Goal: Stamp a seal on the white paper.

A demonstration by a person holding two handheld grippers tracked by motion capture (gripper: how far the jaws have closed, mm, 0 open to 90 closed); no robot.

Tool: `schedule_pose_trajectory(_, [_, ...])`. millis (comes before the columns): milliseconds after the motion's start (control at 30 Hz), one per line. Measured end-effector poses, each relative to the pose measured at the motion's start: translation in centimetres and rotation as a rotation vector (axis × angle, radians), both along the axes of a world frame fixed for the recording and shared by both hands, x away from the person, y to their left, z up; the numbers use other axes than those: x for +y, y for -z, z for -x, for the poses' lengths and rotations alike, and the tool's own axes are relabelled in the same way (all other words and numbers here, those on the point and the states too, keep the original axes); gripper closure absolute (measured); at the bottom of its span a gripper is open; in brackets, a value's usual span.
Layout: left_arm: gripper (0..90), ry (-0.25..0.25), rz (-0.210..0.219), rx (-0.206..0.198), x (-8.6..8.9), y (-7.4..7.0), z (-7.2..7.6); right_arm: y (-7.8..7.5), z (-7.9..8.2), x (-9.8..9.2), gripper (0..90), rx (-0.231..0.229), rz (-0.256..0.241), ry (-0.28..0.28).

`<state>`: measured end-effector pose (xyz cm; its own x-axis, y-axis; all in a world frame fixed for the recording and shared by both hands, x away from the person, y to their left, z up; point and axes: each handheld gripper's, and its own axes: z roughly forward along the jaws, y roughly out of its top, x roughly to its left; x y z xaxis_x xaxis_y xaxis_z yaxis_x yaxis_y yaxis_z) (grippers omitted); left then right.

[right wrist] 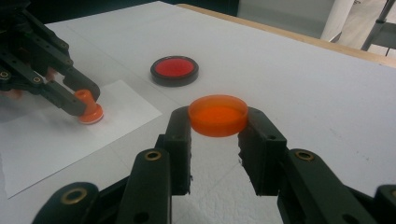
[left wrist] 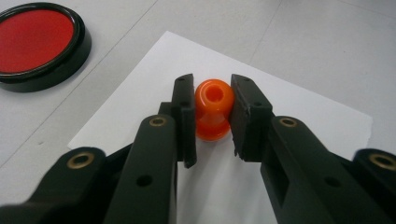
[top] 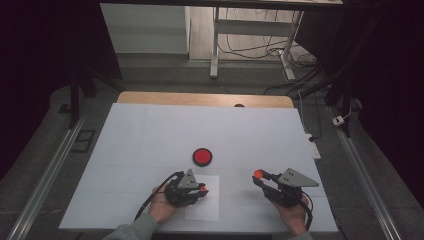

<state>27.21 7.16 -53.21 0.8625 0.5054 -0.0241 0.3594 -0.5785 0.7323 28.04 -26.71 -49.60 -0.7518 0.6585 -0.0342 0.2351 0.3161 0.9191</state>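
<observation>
A small orange stamp with a knob top (left wrist: 213, 109) stands on a white paper sheet (left wrist: 299, 135), and my left gripper (left wrist: 212, 116) is shut on it; it also shows from the side, the stamp (right wrist: 88, 109) pressed onto the sheet (right wrist: 56, 135). My right gripper (right wrist: 215, 140) is shut on a round orange lid (right wrist: 218, 115), held above the table. From above, the left gripper (top: 202, 189) is over the sheet (top: 206, 204) and the right gripper (top: 260, 176) holds the lid (top: 258, 174). A red ink pad in a black case (top: 202, 156) lies beyond both.
The white table cover (top: 150, 135) stretches wide beyond the ink pad (right wrist: 174, 70), with a wooden edge (top: 200, 98) at the far side. Metal rails (top: 50, 170) run along both sides, and a desk frame with cables (top: 250, 45) stands on the floor behind.
</observation>
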Motion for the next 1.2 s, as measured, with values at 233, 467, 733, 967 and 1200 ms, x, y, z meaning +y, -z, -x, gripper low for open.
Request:
schedule_pose_trajectory(233, [72.8,0.0,-0.009,-0.017,-0.04,0.04,0.19,-0.02,0.03,0.06,64.4,-0.001,0.002,0.0])
schedule_pose_trajectory(467, [73.0,-0.002,-0.011,-0.025,-0.09,0.08,0.32,-0.06,0.04,0.02,64.4,-0.004,0.002,0.001])
schedule_pose_trajectory(733, [73.0,-0.003,-0.017,-0.036,-0.14,0.08,0.43,-0.16,0.08,-0.03,64.4,-0.011,0.001,0.004])
schedule_pose_trajectory(967, [73.0,0.0,-0.022,-0.038,-0.19,0.04,0.41,-0.16,0.07,-0.04,64.4,-0.014,0.002,0.007])
schedule_pose_trajectory(1200, [72.9,0.016,-0.034,-0.051,-0.18,0.01,0.44,-0.24,0.14,-0.09,64.4,-0.022,-0.001,0.012])
